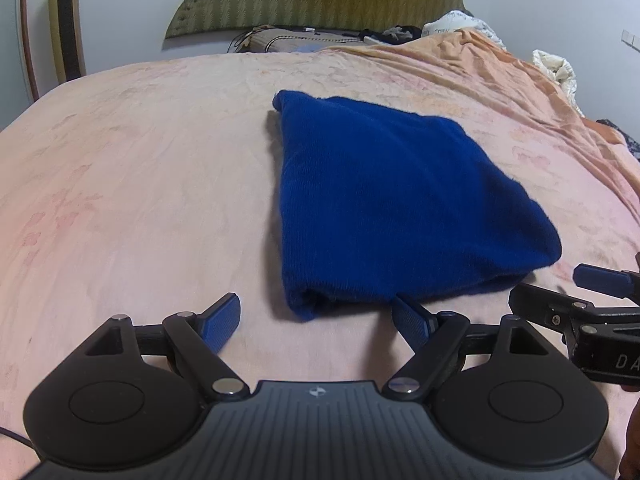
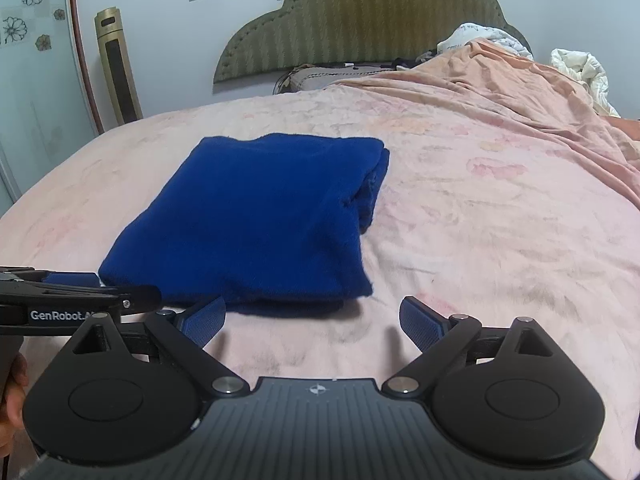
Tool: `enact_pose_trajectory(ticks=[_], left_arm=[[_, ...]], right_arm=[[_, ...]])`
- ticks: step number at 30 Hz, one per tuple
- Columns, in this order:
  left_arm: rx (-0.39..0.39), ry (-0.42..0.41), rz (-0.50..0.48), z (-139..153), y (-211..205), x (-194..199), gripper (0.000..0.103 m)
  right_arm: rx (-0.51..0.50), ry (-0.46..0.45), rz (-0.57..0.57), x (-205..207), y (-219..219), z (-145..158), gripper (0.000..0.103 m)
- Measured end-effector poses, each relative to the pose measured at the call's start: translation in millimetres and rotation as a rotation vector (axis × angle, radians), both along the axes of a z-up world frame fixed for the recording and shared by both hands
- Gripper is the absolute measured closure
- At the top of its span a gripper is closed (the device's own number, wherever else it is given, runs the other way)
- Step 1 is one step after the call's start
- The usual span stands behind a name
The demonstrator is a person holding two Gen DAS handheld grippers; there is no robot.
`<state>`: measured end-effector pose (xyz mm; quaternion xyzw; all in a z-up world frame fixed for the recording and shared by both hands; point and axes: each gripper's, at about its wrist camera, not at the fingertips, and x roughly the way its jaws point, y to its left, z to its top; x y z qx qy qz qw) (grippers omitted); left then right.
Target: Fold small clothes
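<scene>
On the pink bedspread (image 1: pixel 120 184), a blue garment (image 1: pixel 392 200) lies folded into a thick, roughly square packet, its near edge just ahead of both tools. The left gripper (image 1: pixel 318 322) sits with its fingers spread wide and nothing between them; its right pad rests at the packet's near hem. The right gripper (image 2: pixel 312 322) is likewise wide open and empty, its left pad close to that same edge. The fold looks nearly finished, I judge; if another fold is wanted, each tool should pinch every layer at a near corner, lift together and lay the edge over evenly so the stack does not slide apart. Layers show loosely on the packet's right side in the right wrist view, so that edge may slip. Bare bedspread lies open on both sides and beyond, while rumpled orange bedding (image 2: pixel 520 80) crowds the far right, near the headboard (image 2: pixel 360 20).
</scene>
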<state>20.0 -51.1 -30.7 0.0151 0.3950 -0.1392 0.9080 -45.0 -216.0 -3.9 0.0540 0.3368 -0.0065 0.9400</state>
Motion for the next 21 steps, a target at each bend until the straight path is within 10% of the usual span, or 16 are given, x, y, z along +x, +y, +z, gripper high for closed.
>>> enact_pose_trajectory(ticks=[21], left_arm=[[0.064, 0.002, 0.091, 0, 9, -29, 0.019]], right_arm=[[-0.027, 0.022, -0.031, -24, 16, 5, 0.000]])
